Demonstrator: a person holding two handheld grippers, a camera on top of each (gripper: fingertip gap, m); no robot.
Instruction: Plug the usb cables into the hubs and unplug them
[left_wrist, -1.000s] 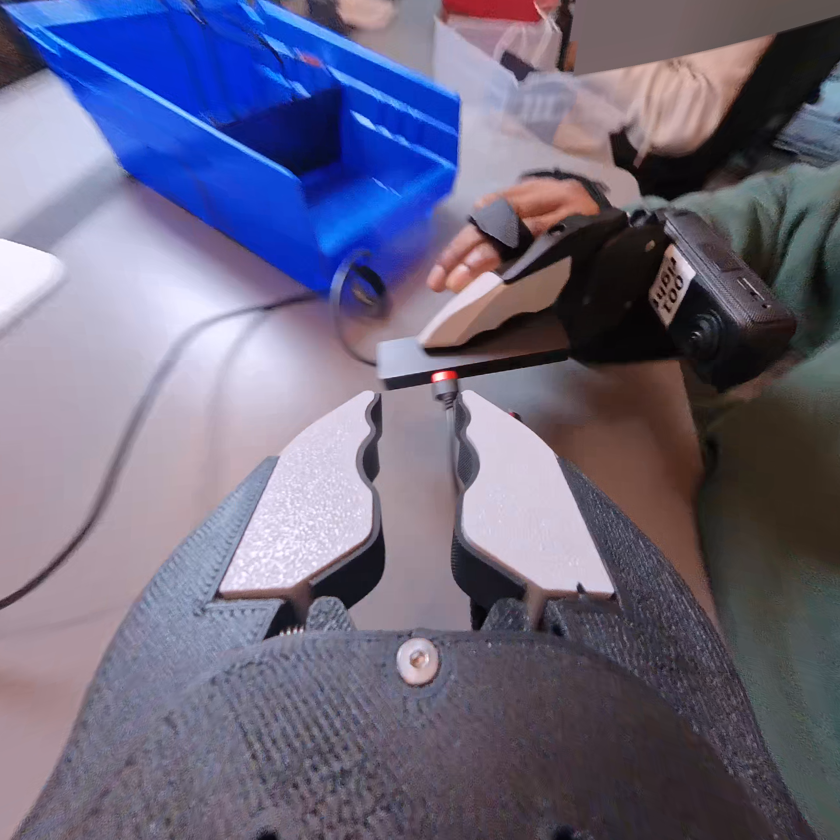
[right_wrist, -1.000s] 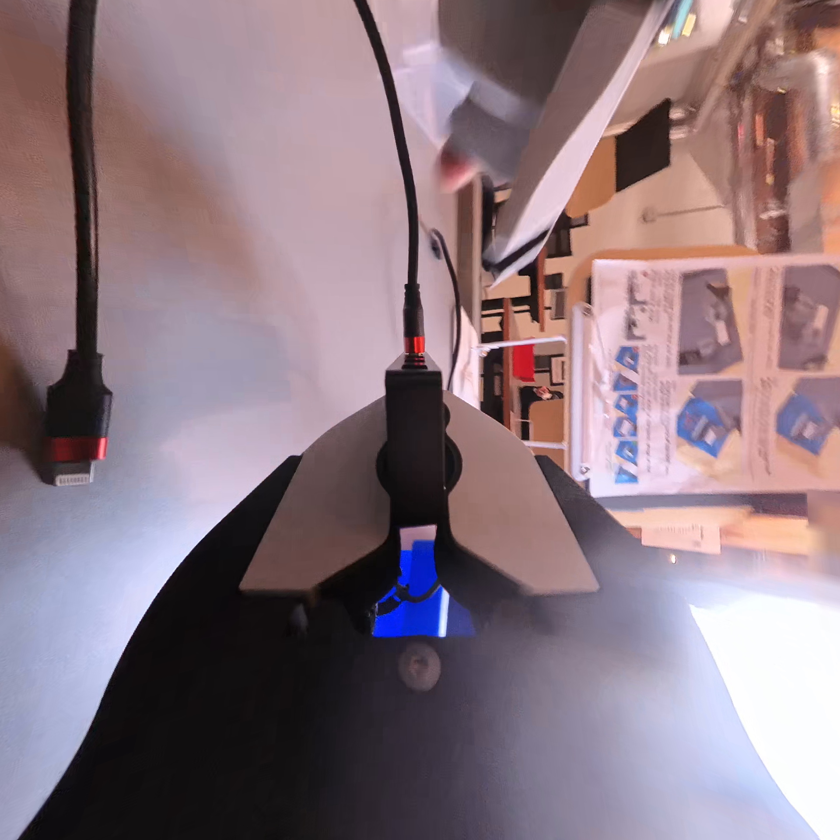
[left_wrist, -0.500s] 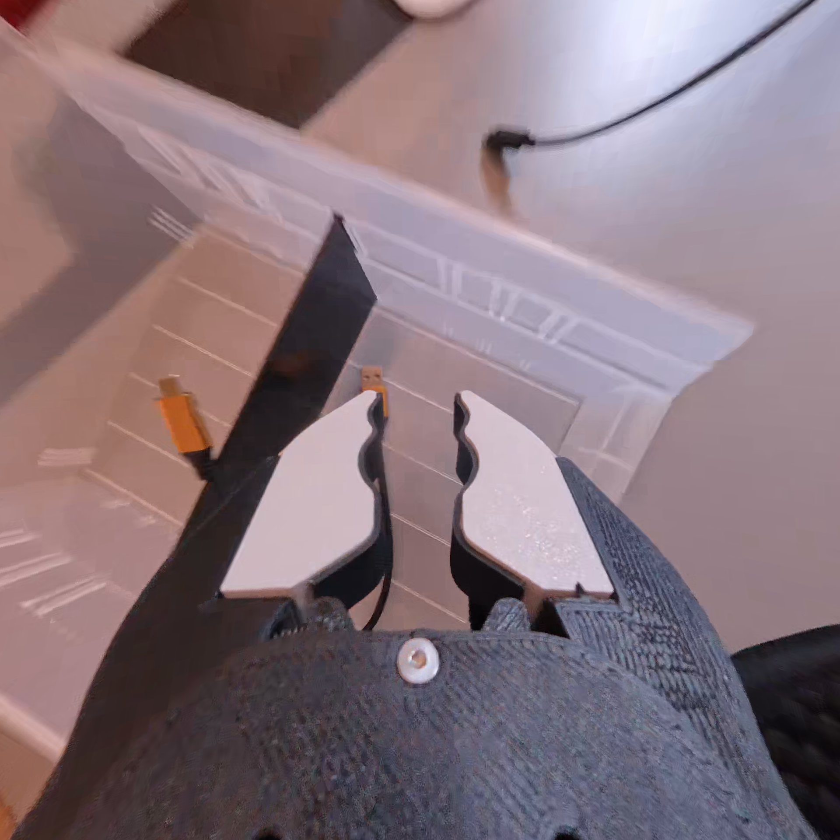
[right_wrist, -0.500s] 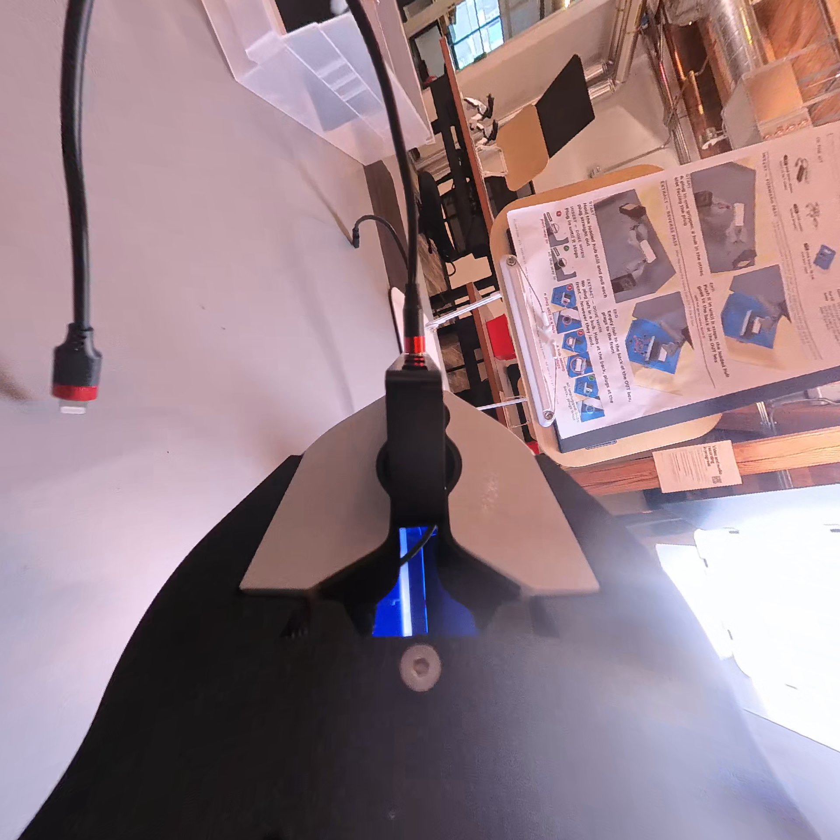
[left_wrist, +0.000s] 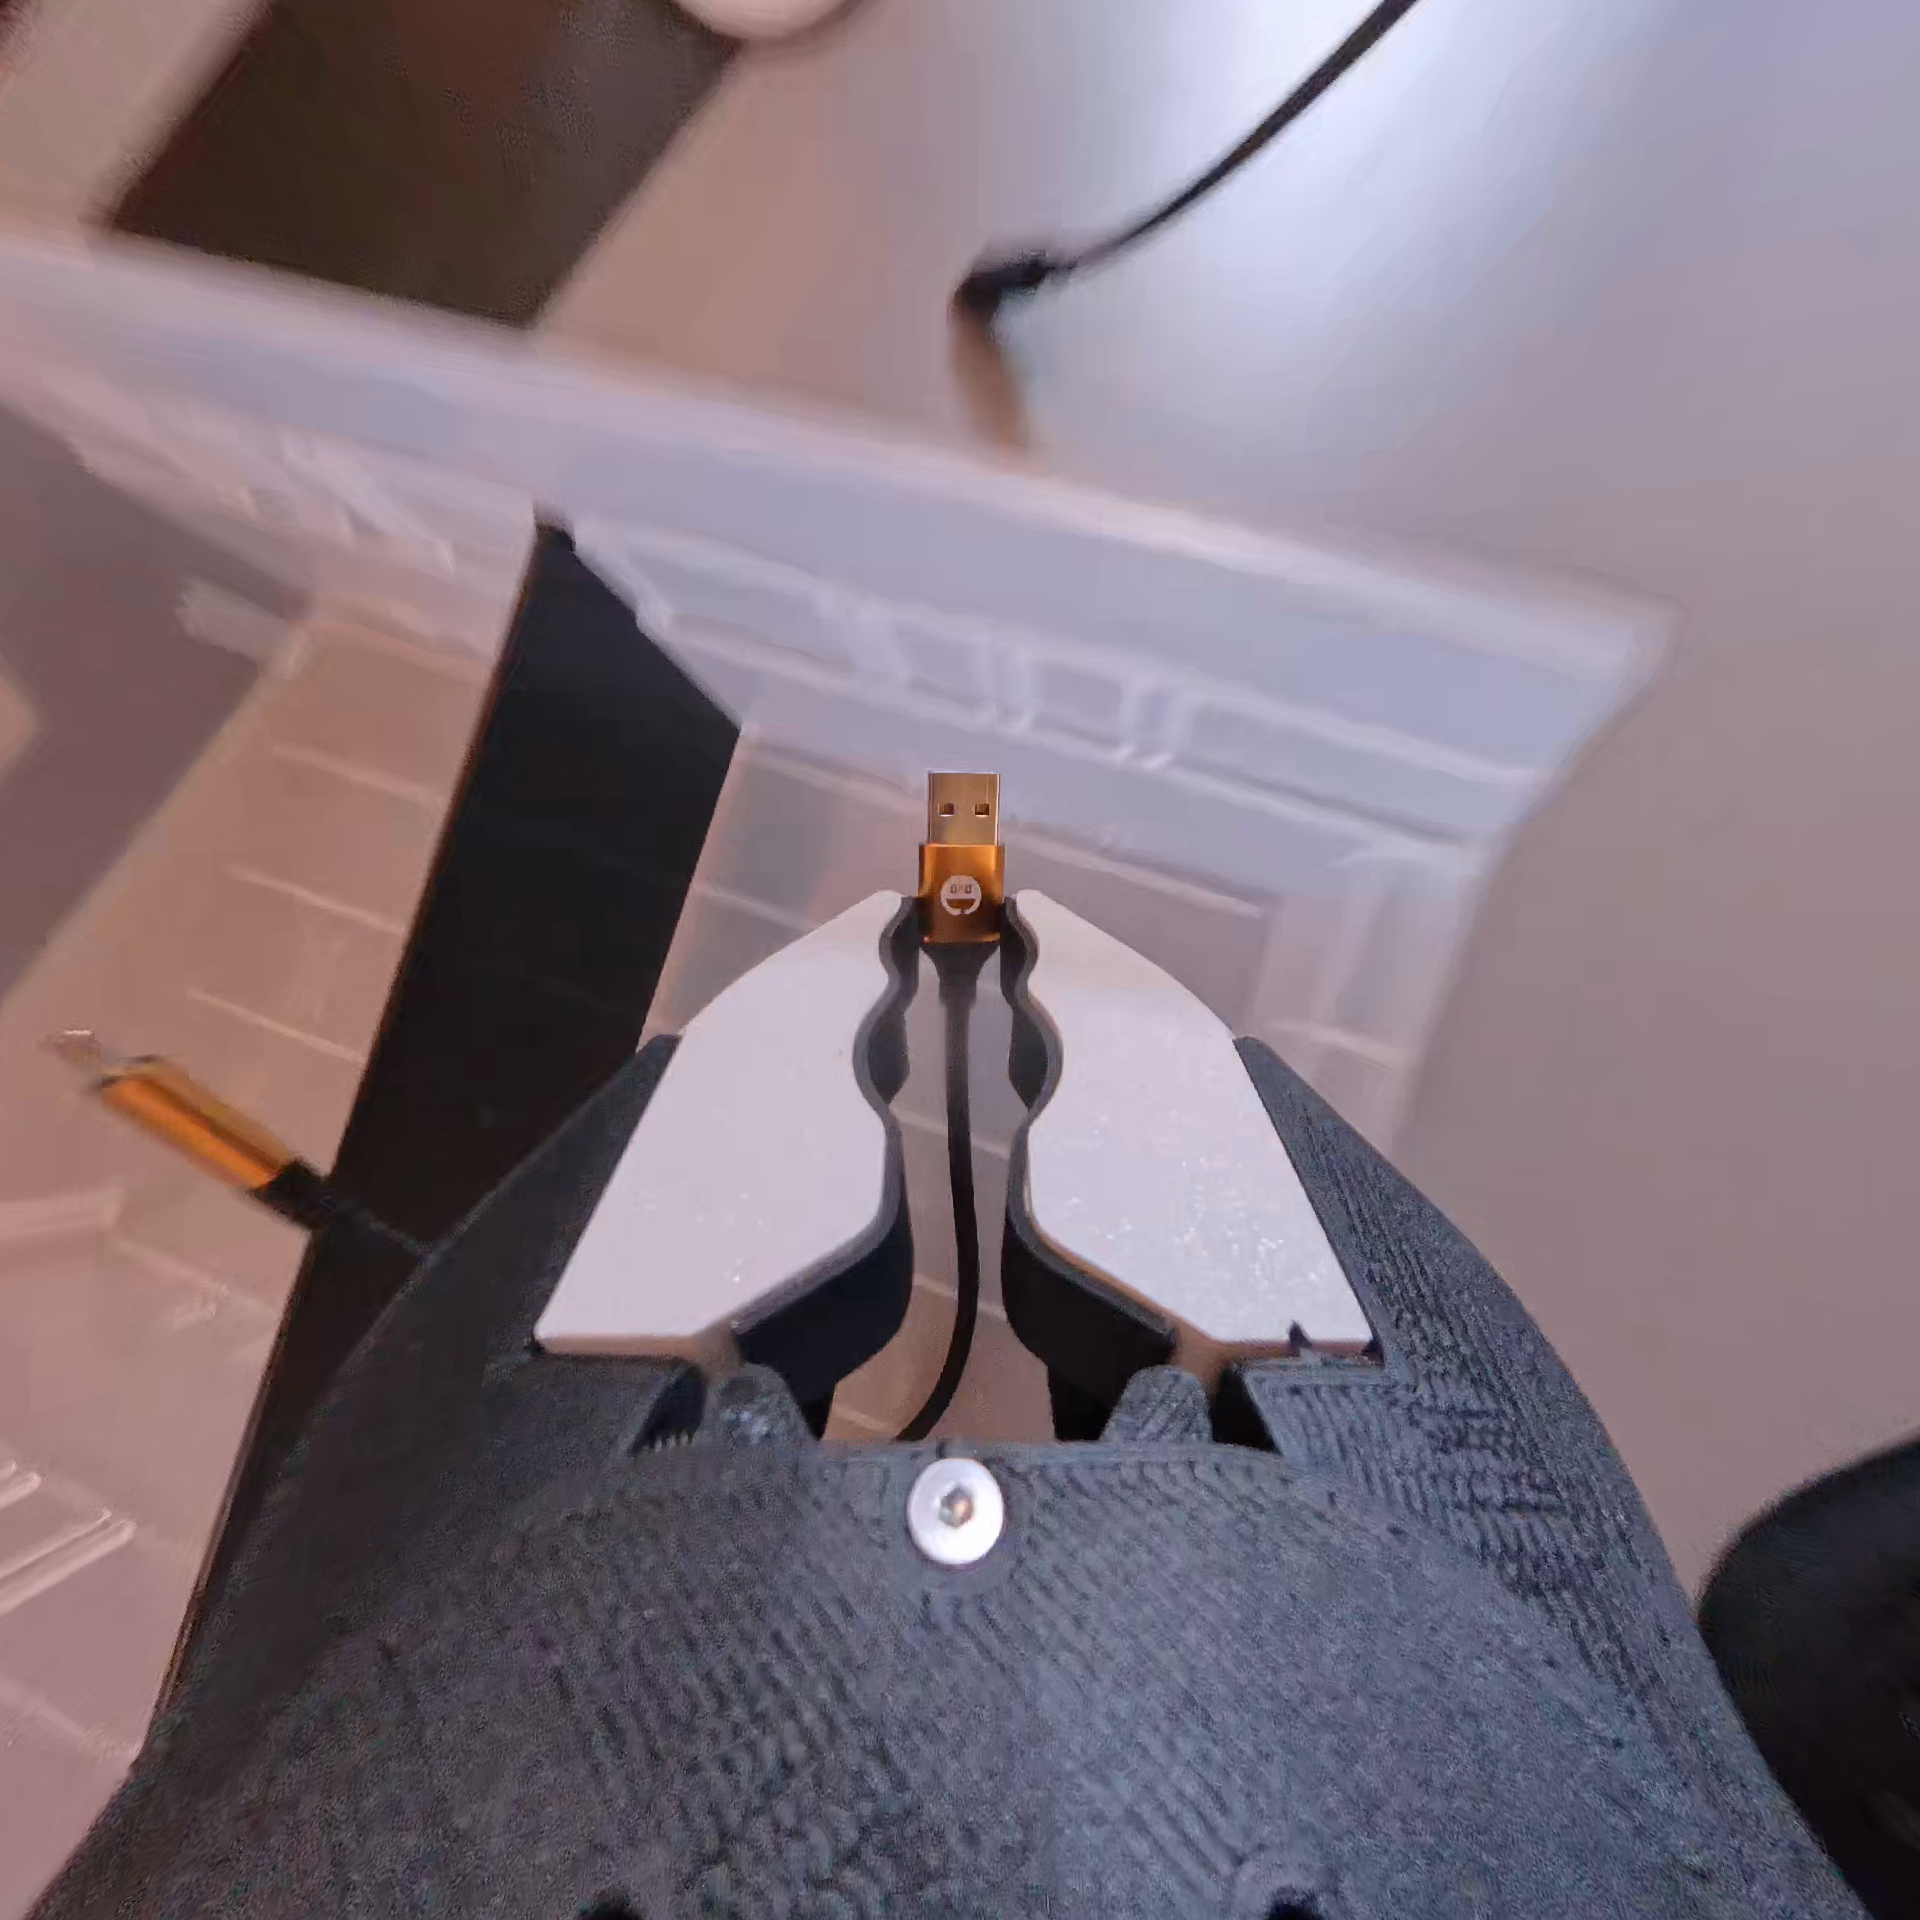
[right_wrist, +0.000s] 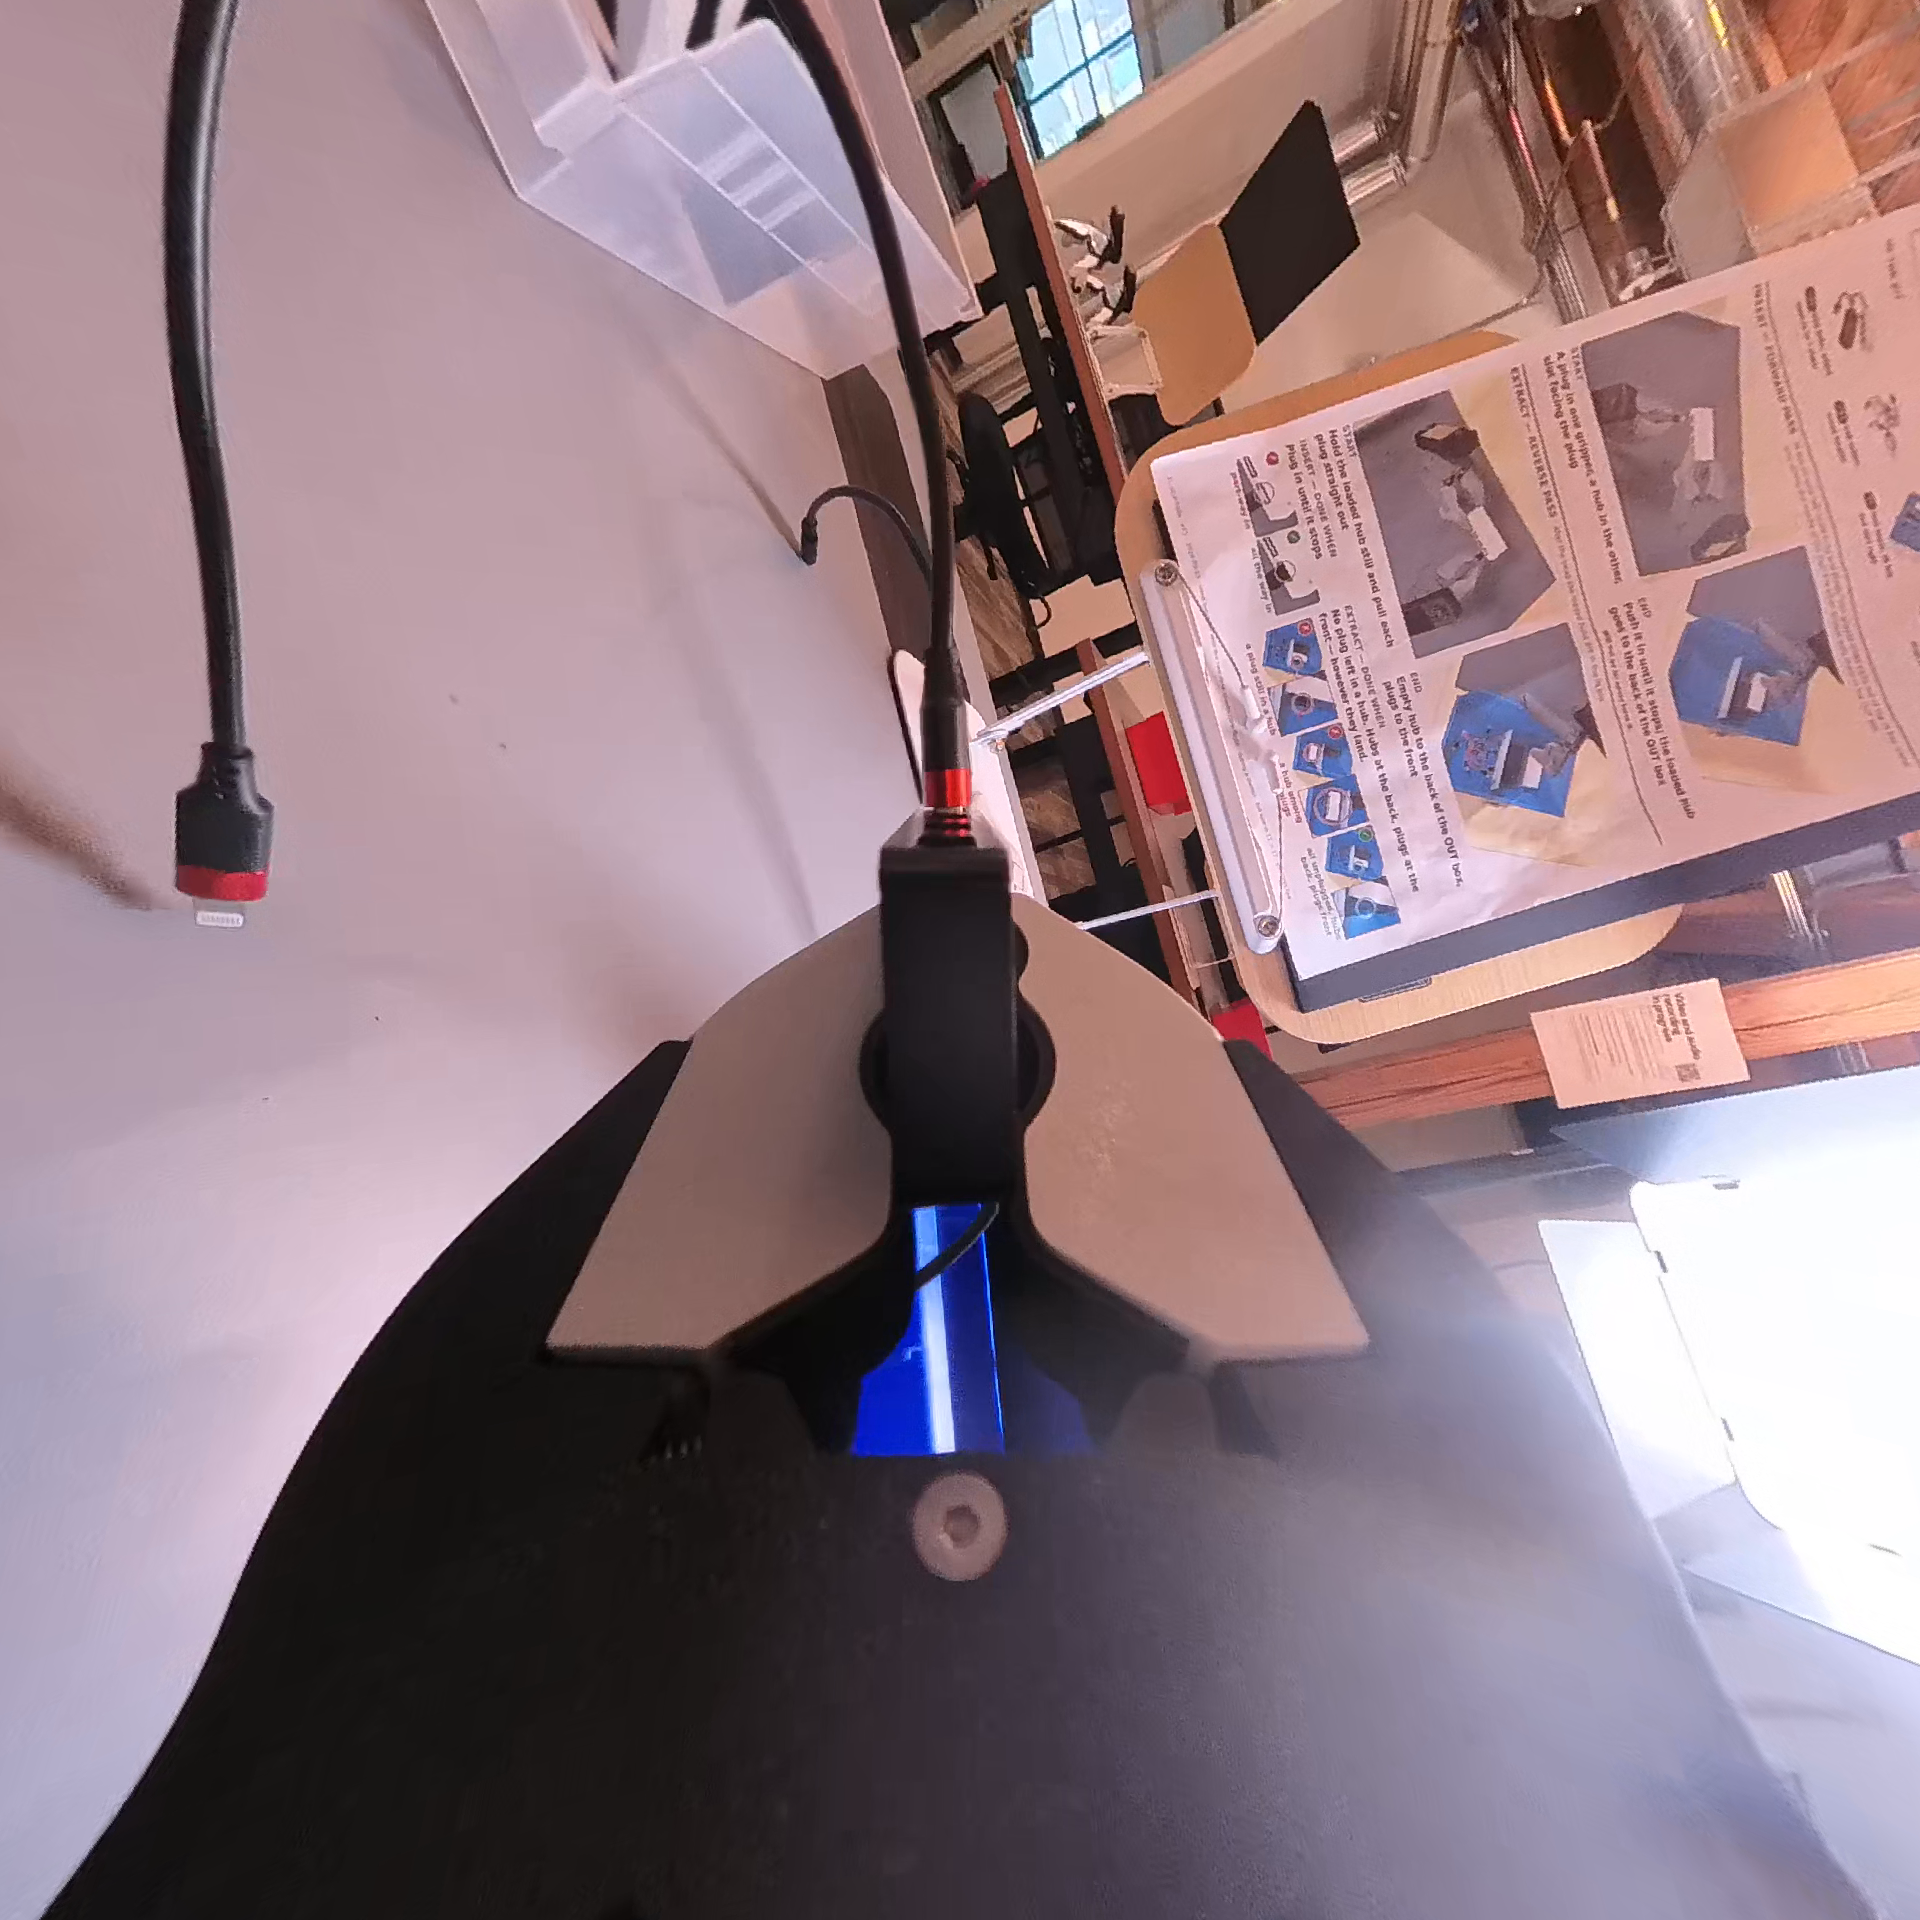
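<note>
Tools (left_wrist: 961, 914) (right_wrist: 948, 997): two; hub (right_wrist: 945, 997): one

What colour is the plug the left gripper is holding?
Shiny orange-gold USB plug, black cord, pinched in the left gripper. Left wrist view shows it best.

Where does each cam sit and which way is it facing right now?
Left wrist view: on the left gripper, looking down into a clear bin; own fingers pinch an orange USB plug.
Right wrist view: on the right gripper, rolled sideways, facing across the table; fingers clamp a black hub.
Shared: the clear bin.
</note>
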